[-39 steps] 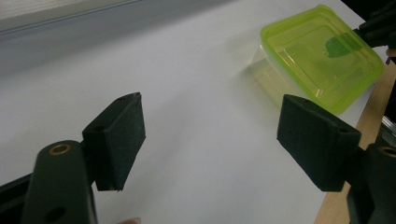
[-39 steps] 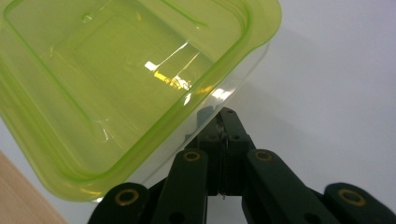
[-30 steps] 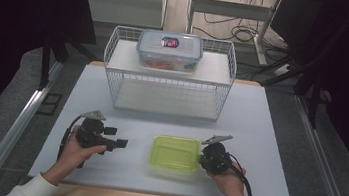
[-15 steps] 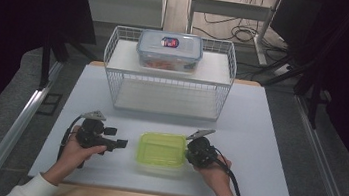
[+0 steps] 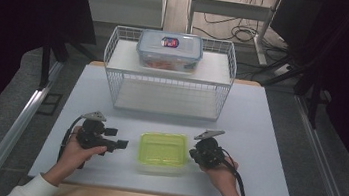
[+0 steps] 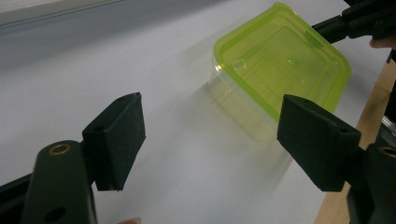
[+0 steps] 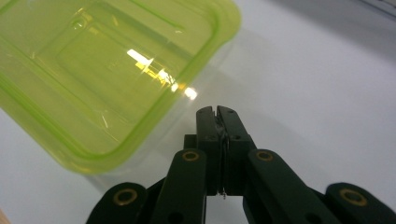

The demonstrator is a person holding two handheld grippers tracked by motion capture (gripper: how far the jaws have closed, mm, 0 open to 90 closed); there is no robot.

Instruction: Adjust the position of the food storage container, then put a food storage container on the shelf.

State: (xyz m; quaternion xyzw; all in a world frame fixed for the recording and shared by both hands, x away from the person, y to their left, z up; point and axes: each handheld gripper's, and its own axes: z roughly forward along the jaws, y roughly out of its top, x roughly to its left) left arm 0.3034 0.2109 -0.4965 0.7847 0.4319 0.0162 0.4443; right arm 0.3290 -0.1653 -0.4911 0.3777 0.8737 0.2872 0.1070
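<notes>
A: Lime-lidded container (image 5: 163,150): flat on the white table (image 5: 268,139), near the front edge, lid on, squarely between the two grippers.

B: Right gripper (image 5: 192,154) hard up at its right-hand wall, jaws pressed together with nothing between them. Touching the plastic or a hair off? Hard to call from above.

A: Left gripper (image 5: 118,139) on the other side, jaws spread wide, nothing in them, aimed at the container but clearly apart from it.

B: Looks like a positioning step, then: closed tips used as a pusher on one side, open jaws waiting on the other.

A: Agreed, most likely. Calls next for a gentle, level shove low on the wall rather than on the lid rim. Otherwise a tipped or spun box. Then the open jaws brought in wide enough to straddle a corner or an edge.

B: Well behind all that, a white wire rack (image 5: 163,94) with a clear clip-lid food box (image 5: 169,50) on its top shelf, lower shelf free. Possibly the destination, but only a guess.

A: Worth comparing views. From above: the whole layout, rack included, and both hands at the table's front.

B: From the left gripper view: see-through body under the green lid, and the closed black tips at its far corner.

A: From the right gripper view: the shut jaws up close, beside the container's rounded corner, with glare on the lid.
</notes>
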